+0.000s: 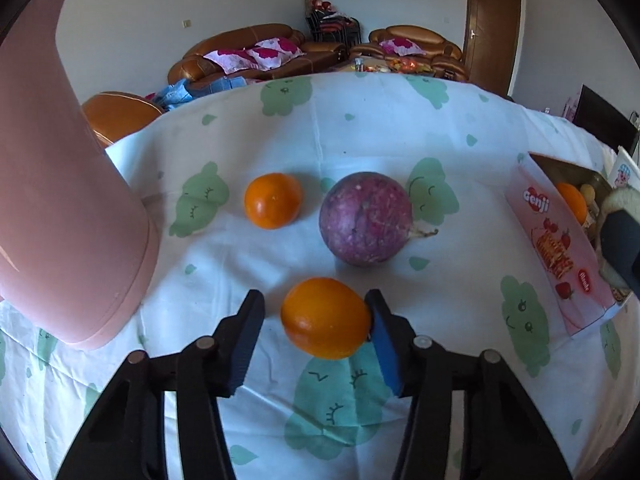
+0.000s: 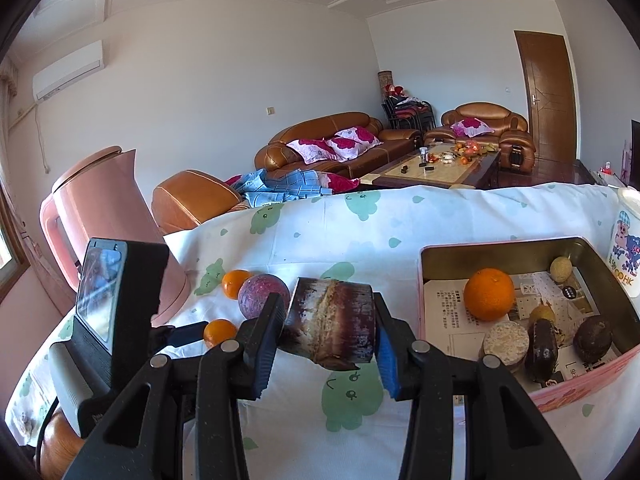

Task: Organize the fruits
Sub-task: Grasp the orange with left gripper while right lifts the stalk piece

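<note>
My left gripper [image 1: 316, 308] is open around an orange [image 1: 326, 318] on the tablecloth; its right pad touches the fruit, the left pad stands apart. Beyond it lie a second orange [image 1: 273, 200] and a round purple fruit [image 1: 366, 219]. My right gripper [image 2: 326, 312] is shut on a dark purple sugarcane piece [image 2: 332, 322], held above the cloth left of the pink tin box [image 2: 592, 380]. The box holds an orange [image 2: 489, 294], more cane pieces and several small fruits. In the right wrist view the left gripper [image 2: 188, 332] shows by the near orange [image 2: 219, 331].
A pink kettle [image 1: 60, 200] stands at the table's left. A white cup [image 2: 626, 244] stands behind the box at the right edge. The table wears a white cloth with green prints [image 1: 360, 128]. Sofas and a coffee table lie beyond.
</note>
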A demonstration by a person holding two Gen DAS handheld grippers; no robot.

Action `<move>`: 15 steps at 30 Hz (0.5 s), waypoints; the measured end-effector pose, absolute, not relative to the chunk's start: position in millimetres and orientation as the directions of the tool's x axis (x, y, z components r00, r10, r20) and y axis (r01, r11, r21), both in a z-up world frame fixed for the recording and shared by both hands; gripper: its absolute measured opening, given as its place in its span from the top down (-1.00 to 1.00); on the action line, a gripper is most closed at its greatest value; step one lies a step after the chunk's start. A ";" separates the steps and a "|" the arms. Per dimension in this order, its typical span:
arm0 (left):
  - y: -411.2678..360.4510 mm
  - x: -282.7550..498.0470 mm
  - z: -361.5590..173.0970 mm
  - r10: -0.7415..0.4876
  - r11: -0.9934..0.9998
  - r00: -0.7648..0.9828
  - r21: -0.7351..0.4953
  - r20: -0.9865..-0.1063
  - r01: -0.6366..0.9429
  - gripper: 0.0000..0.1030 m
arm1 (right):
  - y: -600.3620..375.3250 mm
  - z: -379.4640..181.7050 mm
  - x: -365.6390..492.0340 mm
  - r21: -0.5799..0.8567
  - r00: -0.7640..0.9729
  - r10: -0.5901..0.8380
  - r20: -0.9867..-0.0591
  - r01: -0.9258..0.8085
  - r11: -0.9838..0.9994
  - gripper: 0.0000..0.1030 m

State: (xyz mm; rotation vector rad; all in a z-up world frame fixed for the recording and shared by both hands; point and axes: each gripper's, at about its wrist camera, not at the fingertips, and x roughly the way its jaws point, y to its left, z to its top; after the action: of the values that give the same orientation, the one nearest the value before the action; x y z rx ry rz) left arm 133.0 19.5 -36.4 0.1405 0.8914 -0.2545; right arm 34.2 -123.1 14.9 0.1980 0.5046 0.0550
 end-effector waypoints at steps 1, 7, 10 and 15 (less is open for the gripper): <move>24.3 134.3 -36.2 -0.180 0.962 0.594 -0.017 -0.784 0.271 0.09 | -122.4 14.5 34.5 0.200 0.873 0.103 -0.477 -0.006 0.980 0.13; 55.3 129.7 -26.0 -0.230 0.972 0.644 -0.143 -0.730 0.185 0.18 | -118.5 14.4 34.1 0.179 0.880 0.097 -0.466 -0.013 0.984 0.13; 65.0 118.6 -15.4 -0.186 0.982 0.717 -0.135 -0.671 0.129 0.18 | -114.5 15.6 30.9 0.141 0.893 0.074 -0.444 -0.012 0.990 0.13; 58.7 93.4 1.3 -0.047 0.999 0.828 -0.012 -0.559 0.048 0.18 | -105.0 21.4 21.0 0.058 0.923 0.018 -0.385 0.004 0.998 0.13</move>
State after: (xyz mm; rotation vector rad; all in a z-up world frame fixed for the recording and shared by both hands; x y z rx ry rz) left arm 93.4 58.7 1.3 0.0023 0.5932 -0.0504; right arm 21.0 -105.0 21.4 0.0577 0.3961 0.0070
